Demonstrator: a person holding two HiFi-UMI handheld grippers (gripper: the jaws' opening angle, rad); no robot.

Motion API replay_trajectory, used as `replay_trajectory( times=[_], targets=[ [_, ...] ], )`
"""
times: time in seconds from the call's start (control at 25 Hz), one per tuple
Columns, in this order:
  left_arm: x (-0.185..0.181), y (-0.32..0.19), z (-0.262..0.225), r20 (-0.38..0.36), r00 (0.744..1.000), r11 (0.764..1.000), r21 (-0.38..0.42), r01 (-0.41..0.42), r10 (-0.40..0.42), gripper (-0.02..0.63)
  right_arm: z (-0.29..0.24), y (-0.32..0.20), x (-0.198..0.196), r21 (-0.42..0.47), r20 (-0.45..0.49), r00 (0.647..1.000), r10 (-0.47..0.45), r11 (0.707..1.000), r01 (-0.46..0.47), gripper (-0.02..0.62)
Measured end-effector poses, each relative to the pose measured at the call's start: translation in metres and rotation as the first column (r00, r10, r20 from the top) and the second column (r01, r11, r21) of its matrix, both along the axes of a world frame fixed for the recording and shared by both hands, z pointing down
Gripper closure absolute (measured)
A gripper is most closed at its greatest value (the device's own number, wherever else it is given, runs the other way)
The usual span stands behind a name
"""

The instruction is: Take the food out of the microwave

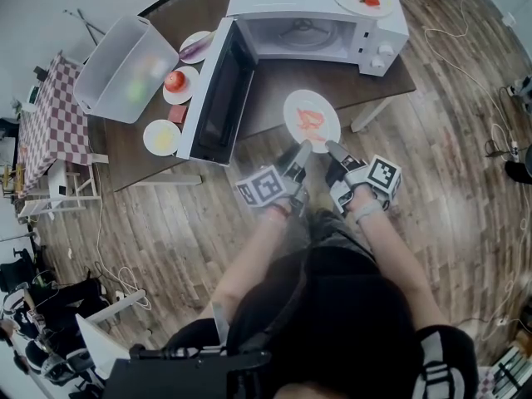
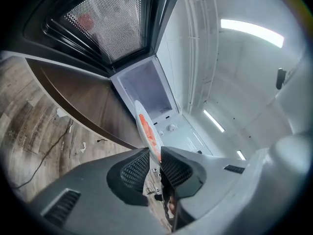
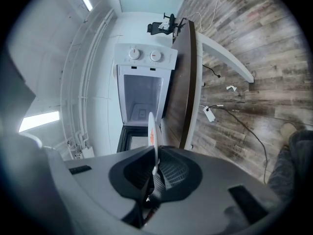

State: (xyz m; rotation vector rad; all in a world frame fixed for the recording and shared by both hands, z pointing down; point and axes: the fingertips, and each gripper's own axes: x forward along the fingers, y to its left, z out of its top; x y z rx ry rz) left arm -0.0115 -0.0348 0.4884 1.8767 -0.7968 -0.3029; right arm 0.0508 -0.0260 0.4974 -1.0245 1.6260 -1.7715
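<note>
Head view, looking steeply down: a white plate [image 1: 329, 110] of red food [image 1: 309, 121] is outside the open microwave [image 1: 320, 23], over the desk [image 1: 270, 86] near its front edge. The left tongs [image 1: 301, 150] pinch the plate's near rim at seven o'clock, and the right tongs [image 1: 334, 150] pinch it at five, so the plate lies at twelve from both, equally near. The door [image 1: 218, 90] hangs open at nine. No brand or writing is legible, only square markers on the tongs' cubes.
</note>
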Motion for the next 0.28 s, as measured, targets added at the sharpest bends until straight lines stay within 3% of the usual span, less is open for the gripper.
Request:
replay_trajectory(
  times=[0.28],
  targets=[
    [0.0097, -0.0084, 0.0062, 0.003, 1.000, 1.000, -0.013, 0.005, -0.005, 0.529, 0.0052, -0.0083, 0.0091, -0.013, 0.013, 1.000, -0.003, 1.000, 0.003, 0.569]
  ],
)
